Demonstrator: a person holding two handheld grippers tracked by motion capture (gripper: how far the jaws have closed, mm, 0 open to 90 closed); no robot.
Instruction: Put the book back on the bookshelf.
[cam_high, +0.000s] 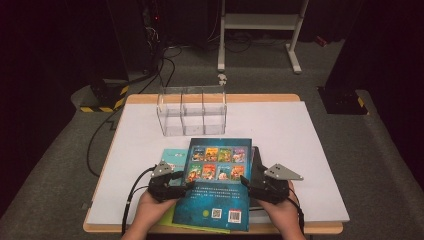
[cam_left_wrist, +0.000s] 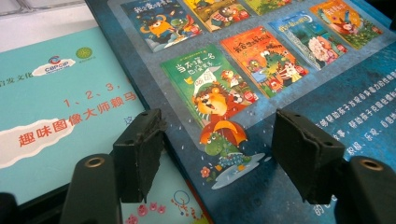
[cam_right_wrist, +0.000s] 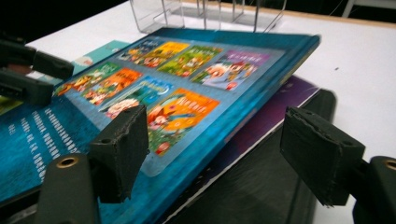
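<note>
High view first: the dark blue picture book (cam_high: 217, 182) lies back cover up at the near edge of the worktop (cam_high: 300, 150), on top of a stack, with a tool at each of its long sides. It overlaps a pale teal book (cam_high: 172, 160) that sticks out to its left, and a dark, purple-edged book (cam_right_wrist: 280, 109) shows under its right side. In the right gripper view the blue book's right edge looks tilted up off that lower book, though I can't tell what is raising it.

The left tool (cam_high: 172, 186) sits at the book's left edge; in the left gripper view its two pads stand apart over the cover, one pad (cam_left_wrist: 140, 151) right at the border between blue book and teal book, neither pressing on anything. So that tool is released. The right tool (cam_high: 260, 186) is at the right edge, and in its own view the pads likewise gape, one (cam_right_wrist: 122, 149) over the cover and the other (cam_right_wrist: 320, 151) out past the edge above the dark book; released too, nothing pinched.

Beyond the stack, toward the far edge of the worktop, a clear plastic rack (cam_high: 192, 111) with upright dividers stands empty.

My guess is that the step in hand is getting hold of the top book, probably to stand it in the rack. The next move calls for each tool to straddle the book's edge, one pad under and one over, then clamp firmly without catching the books beneath, before lifting both sides evenly.
</note>
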